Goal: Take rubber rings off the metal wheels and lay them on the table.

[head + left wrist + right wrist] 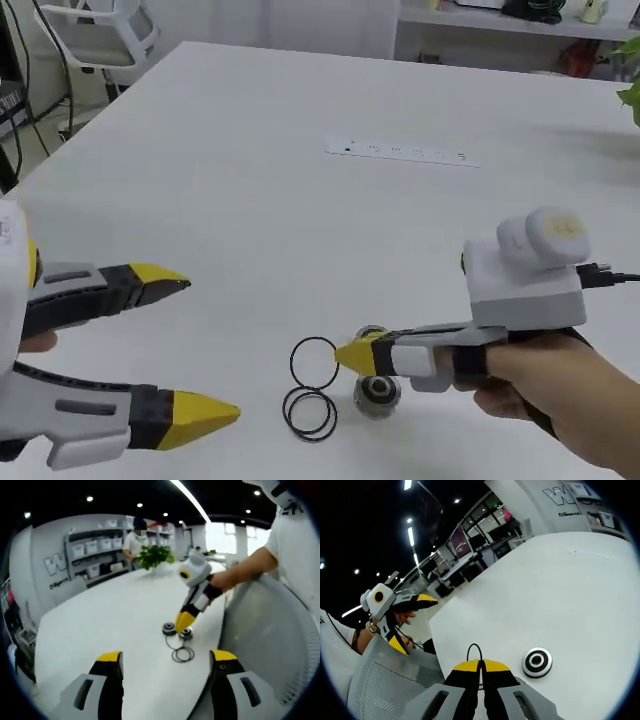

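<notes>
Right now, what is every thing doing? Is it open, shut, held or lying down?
left gripper: open, holding nothing.
right gripper: shut on pinched ring.
pinched ring: caught by one edge between the jaws.
two loose rings: lying flat on the table, overlapping.
metal wheels: two, lying flat by the right gripper.

A far wall point(40, 545) bore large pale lettering point(52, 564) that began with "W", the rest unreadable. Beneath it ran a smaller dark line point(62, 582) that started "Dilig", too small to read further.
</notes>
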